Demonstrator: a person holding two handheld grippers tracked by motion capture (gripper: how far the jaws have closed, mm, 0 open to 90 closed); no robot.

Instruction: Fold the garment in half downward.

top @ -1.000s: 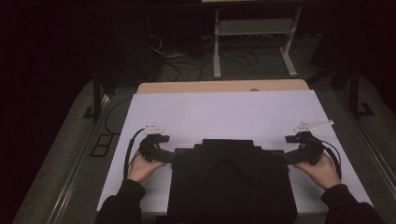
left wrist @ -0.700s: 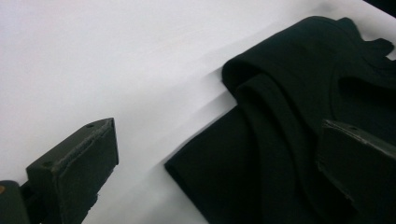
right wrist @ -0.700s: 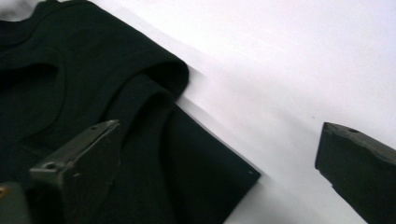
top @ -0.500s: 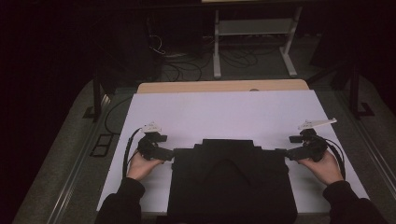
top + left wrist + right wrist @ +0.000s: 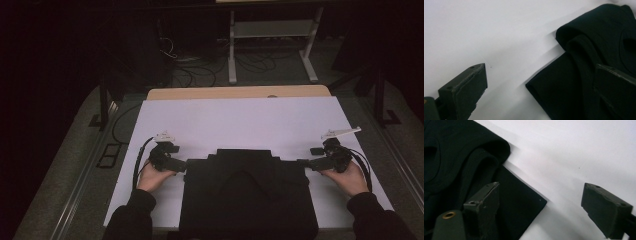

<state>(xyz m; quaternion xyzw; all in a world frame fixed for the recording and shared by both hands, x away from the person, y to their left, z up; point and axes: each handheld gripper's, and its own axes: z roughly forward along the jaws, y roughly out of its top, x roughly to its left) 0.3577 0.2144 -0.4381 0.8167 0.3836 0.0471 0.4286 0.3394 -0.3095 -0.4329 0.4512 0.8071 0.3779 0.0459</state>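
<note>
So there's a folded black garment (image 5: 247, 192) lying on the white table cover (image 5: 240, 122), sitting toward 6 o'clock in the high view, and its near edge gets cut off by the bottom of the frame, so I can't see how far it runs. It's so dark that the folds barely read from above; there's a faint arch shape in the middle, maybe a neckline, but honestly can't tell. The left gripper (image 5: 181, 164) is at the garment's 9 o'clock side, right at its upper corner. In the left gripper view its jaws stand wide apart, one over bare white cover and the other over the cloth (image 5: 584, 62), with the folded corner sitting in the gap, nothing pinched. The right gripper (image 5: 303, 162) mirrors that at 3 o'clock. Its jaws have just been closing in a bit, but in the right gripper view they're apart with a flat folded corner of the garment (image 5: 519, 195) between them, pads not pressing on it. Both views show stacked layers at those corners, though black on black makes counting them hopeless. The person's hands and dark sleeves come in from 6 o'clock, the sleeves partly cropped. Past the table at 12 o'clock it's mostly gloom, just a pale metal stand (image 5: 272, 30) and tangled cables (image 5: 200, 67) on the floor.
</note>
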